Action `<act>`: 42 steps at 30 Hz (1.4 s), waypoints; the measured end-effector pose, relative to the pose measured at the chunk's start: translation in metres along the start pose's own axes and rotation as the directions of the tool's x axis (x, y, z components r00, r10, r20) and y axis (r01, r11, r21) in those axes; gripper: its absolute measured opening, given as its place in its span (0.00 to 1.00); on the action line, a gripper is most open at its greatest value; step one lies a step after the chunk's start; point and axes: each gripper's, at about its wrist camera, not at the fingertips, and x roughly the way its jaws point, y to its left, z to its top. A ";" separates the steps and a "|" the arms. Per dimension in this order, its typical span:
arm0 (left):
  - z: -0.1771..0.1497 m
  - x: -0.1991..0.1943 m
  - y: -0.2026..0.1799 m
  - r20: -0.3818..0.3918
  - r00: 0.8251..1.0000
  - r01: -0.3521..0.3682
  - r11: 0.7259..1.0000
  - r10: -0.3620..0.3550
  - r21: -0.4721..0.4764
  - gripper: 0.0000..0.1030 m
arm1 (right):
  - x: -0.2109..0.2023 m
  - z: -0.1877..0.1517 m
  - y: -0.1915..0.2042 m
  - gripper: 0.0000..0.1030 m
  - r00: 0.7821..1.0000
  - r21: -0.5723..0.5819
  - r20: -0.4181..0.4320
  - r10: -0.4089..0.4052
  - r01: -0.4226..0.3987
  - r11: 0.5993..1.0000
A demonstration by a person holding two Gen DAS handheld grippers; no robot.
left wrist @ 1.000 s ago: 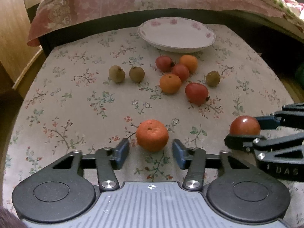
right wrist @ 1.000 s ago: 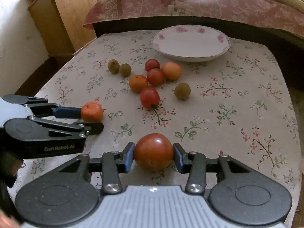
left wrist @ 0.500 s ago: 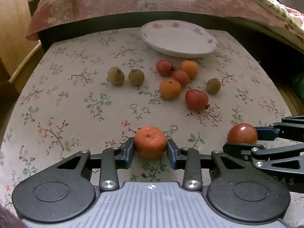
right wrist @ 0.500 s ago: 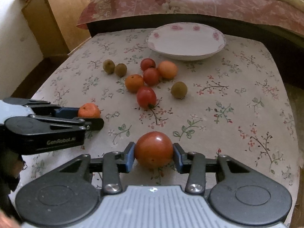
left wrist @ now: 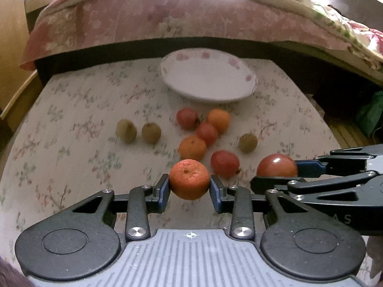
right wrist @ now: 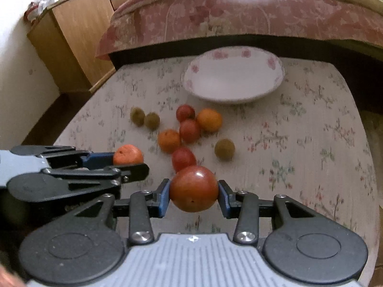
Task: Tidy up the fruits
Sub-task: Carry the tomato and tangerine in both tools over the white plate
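My left gripper (left wrist: 189,186) is shut on an orange tangerine (left wrist: 189,179), held above the floral tablecloth. My right gripper (right wrist: 194,192) is shut on a red tomato (right wrist: 193,188), also off the cloth. Each gripper shows in the other's view: the right one with its tomato (left wrist: 276,166) at the right, the left one with its tangerine (right wrist: 128,155) at the left. Farther ahead lies a cluster of tomatoes (left wrist: 224,163), tangerines (left wrist: 192,147) and small greenish-brown fruits (left wrist: 150,132). A white flower-rimmed plate (left wrist: 249,88) stands empty at the far side of the table.
A bed with a pink floral cover (left wrist: 148,21) runs behind the table. A wooden cabinet (right wrist: 76,43) stands at the far left. The table edge drops off on the right (right wrist: 368,157), and a green object (left wrist: 371,114) lies on the floor there.
The left gripper shut on the tangerine and lifted it. Both grippers rose from the cloth and moved forward toward the fruit cluster and plate, the right one still holding its tomato.
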 end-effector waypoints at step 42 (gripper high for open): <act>0.102 0.089 -0.006 0.076 0.995 -0.074 0.992 0.067 0.098 0.44 | 0.067 0.101 -0.070 0.41 0.991 -0.011 0.121 -0.054 0.055 0.998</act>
